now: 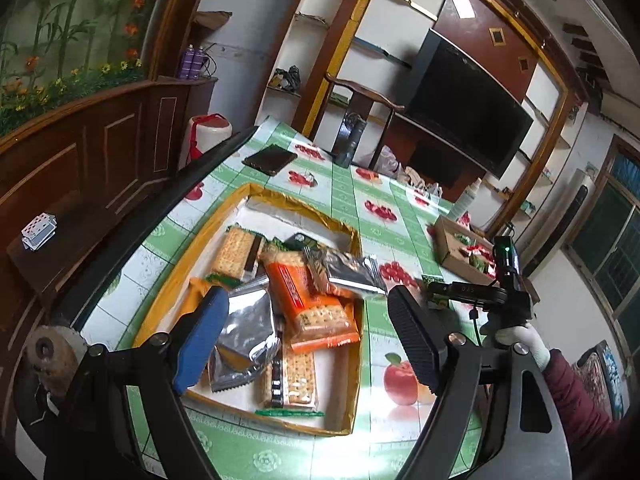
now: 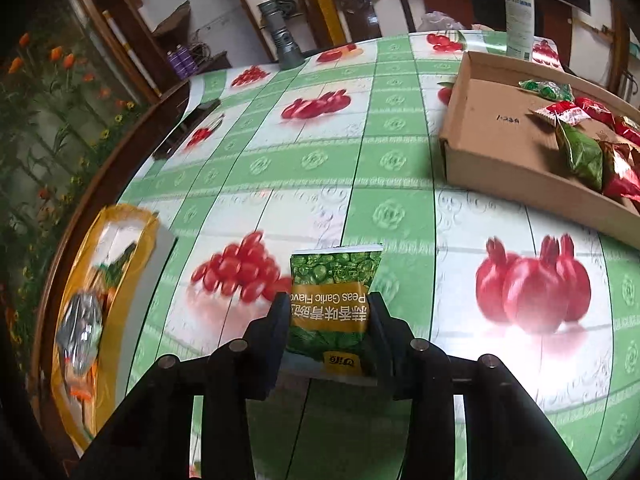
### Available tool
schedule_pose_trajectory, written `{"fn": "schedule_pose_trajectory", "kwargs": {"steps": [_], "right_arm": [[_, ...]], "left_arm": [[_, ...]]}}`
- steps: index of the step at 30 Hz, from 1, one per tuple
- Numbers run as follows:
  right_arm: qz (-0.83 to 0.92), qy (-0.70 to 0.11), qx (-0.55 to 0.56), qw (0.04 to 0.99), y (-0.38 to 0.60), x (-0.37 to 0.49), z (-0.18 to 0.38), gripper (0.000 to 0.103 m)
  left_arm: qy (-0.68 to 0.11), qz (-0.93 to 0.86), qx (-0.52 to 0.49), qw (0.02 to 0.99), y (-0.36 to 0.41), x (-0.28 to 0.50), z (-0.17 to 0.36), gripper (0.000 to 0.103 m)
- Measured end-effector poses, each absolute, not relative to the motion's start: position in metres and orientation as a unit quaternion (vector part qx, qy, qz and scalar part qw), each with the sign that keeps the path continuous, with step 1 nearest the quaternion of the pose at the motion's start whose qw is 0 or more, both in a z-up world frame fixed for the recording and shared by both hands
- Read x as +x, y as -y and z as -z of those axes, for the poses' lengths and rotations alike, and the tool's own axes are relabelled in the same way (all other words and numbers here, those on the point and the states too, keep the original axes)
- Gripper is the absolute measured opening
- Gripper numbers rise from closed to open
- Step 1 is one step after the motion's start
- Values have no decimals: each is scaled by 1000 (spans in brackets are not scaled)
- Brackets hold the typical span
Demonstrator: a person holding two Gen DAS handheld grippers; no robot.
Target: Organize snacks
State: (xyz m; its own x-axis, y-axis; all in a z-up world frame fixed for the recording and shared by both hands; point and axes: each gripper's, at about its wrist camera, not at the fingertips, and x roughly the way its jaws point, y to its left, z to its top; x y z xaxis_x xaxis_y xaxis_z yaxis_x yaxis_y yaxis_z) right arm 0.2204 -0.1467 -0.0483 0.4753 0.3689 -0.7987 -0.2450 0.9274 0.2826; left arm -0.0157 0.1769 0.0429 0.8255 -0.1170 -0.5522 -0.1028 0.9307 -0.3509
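A gold-lined tray (image 1: 354, 240) lies on the fruit-patterned table and holds several snacks: orange cracker packs (image 1: 316, 300), silver pouches (image 1: 248, 320) and a dark foil pack (image 1: 352, 272). My left gripper (image 1: 307, 294) hovers over this tray, open, with nothing between its fingers. My right gripper (image 2: 328, 300) is shut on a green garlic-pea packet (image 2: 336, 276), just above the tablecloth between the tray (image 2: 104, 216) and a cardboard box (image 2: 480, 120). That box holds red and green packets (image 2: 580, 152). The right gripper (image 1: 440, 292) also shows in the left wrist view, held by a gloved hand (image 1: 520, 336).
A dark phone (image 1: 270, 159) and a metal flashlight (image 2: 286, 46) lie at the far side of the table. A white spray bottle (image 2: 519, 12) stands behind the cardboard box (image 1: 452, 248). A wooden chair (image 1: 360, 96) and a television (image 1: 468, 112) are beyond the table.
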Motion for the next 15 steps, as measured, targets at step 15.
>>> {"fn": "schedule_pose_trajectory", "kwargs": {"steps": [15], "right_arm": [[-211,-492,97,839,163,157,47,40]], "left_arm": [[-333,-24,-107,936,-141,-20,-30,82]]}}
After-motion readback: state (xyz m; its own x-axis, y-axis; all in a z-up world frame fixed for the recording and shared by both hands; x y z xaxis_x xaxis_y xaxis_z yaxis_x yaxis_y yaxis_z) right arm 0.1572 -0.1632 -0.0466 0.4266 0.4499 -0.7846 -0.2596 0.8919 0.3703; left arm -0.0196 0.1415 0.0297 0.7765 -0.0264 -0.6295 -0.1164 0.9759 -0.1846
